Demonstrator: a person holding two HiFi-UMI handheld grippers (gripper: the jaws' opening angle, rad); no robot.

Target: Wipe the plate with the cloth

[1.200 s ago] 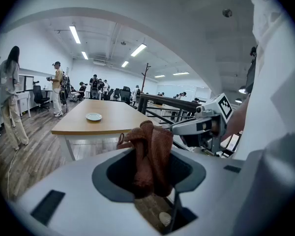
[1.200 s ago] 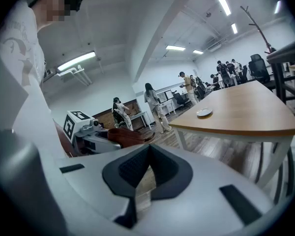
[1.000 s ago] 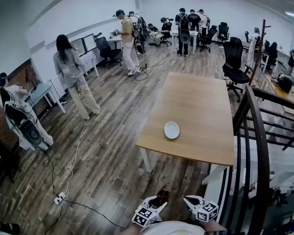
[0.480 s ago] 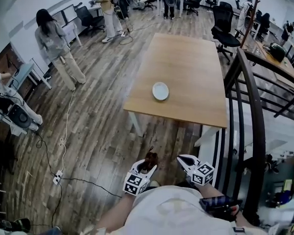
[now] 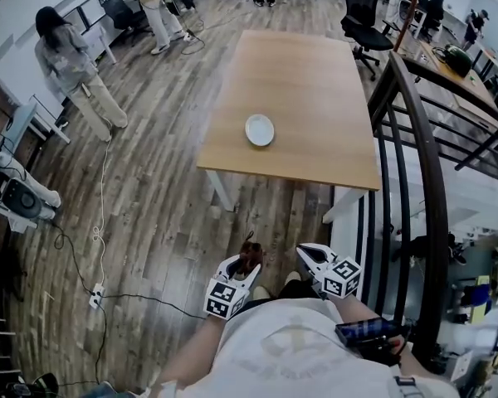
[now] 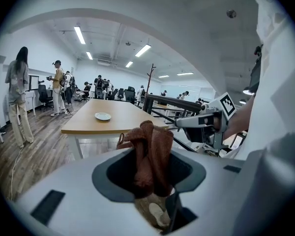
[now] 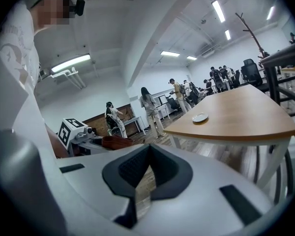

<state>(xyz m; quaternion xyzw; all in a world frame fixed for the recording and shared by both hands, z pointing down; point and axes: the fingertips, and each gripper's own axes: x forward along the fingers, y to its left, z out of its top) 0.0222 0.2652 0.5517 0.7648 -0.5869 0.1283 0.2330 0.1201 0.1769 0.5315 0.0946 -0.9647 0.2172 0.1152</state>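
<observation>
Two handheld grippers are showing low in the head view, close in front of the person's pale shirt point(image 5: 290, 351) and well short of the table. At the far left, a person in light clothes point(image 5: 70, 65) is standing on the wooden floor point(image 5: 166, 189), and lower down a white power strip point(image 5: 94, 295) is lying on the boards.

Moving right, the left gripper point(image 5: 244, 265) is pointing toward the table with its jaws clamping a reddish-brown cloth point(image 5: 250, 249). In the left gripper view the cloth is bunching in upright folds between the dark pads point(image 6: 118, 173) and poking out above them.

Further ahead, the white plate point(image 5: 260, 129) is sitting on the wooden table point(image 5: 315, 73). It is lying toward the table's near end and left of its middle, well apart from both grippers and from the cloth.

The right gripper point(image 5: 308, 256) is hanging just beside the left one without touching it, its marker cube point(image 5: 342, 278) facing up at the camera. Its own view is showing the two jaws meeting at their tips, only a thin slit below, with nothing between them.

At the right, a dark metal railing point(image 5: 415, 139) is curving past the table's edge, and a black office chair point(image 5: 361, 7) is standing beyond the table's far end.
</observation>
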